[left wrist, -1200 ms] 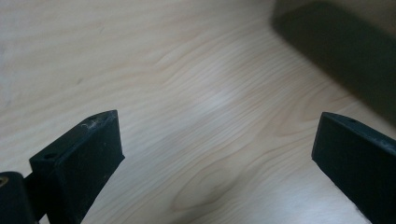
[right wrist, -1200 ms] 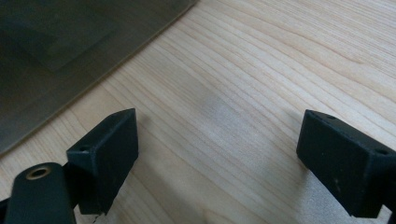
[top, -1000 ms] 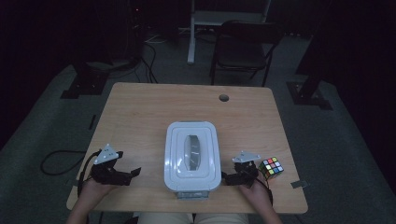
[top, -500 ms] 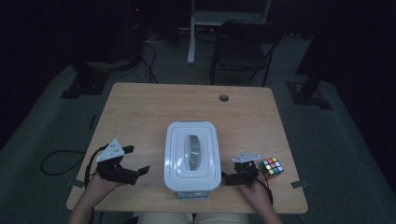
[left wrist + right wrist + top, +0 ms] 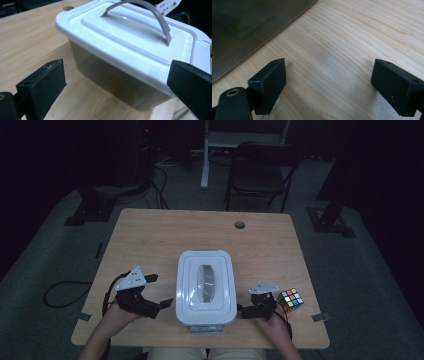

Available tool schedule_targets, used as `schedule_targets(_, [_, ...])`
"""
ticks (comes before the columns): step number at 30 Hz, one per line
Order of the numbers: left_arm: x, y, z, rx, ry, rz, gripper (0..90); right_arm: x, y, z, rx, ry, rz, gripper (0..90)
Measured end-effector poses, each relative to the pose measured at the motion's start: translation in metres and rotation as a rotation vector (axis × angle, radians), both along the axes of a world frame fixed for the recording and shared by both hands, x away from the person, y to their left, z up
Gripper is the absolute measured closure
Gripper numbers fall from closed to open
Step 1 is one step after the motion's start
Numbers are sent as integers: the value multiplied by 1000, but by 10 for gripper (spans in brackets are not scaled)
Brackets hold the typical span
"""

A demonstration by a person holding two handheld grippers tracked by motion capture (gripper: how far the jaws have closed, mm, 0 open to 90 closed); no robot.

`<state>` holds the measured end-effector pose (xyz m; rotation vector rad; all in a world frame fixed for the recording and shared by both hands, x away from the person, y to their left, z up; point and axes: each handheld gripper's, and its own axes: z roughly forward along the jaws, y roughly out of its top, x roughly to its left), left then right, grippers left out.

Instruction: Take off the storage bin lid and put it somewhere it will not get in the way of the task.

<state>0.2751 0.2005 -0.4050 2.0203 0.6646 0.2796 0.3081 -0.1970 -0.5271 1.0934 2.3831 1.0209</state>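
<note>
Lidded box sits mid-desk, long axis running away from the person; left hand-held gripper just beside its left wall, jaws wide apart – nearer; right hand-held gripper also spread, by the box's near-right corner.

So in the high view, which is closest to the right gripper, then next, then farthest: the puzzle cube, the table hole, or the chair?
From the right gripper:
1. Puzzle cube, just beside it on the table.
2. Table hole, near the far edge.
3. Chair, on the floor beyond the table.
</note>
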Motion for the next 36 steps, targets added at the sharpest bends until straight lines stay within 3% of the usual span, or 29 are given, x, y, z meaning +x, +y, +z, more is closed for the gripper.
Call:
schedule_targets(10, [4, -25, 8, -25, -24, -51, 56, 0, 0, 0, 0, 0, 0, 124])
schedule_targets(16, [5, -41, 10, 1, 4, -89, 55, 0, 0, 0, 0, 0, 0, 124])
schedule_targets(23, [7, -53, 13, 13, -4, -98, 55, 0, 0, 0, 0, 0, 0, 124])
schedule_targets(25, [8, -56, 13, -5, 9, -108, 55, 0, 0, 0, 0, 0, 0, 124])
schedule_targets(32, [15, -73, 15, 29, 51, -133, 56, 0, 0, 0, 0, 1, 0, 124])
schedule_targets(36, [16, -79, 15, 35, 52, -146, 68, 0, 0, 0, 0, 1, 0, 124])
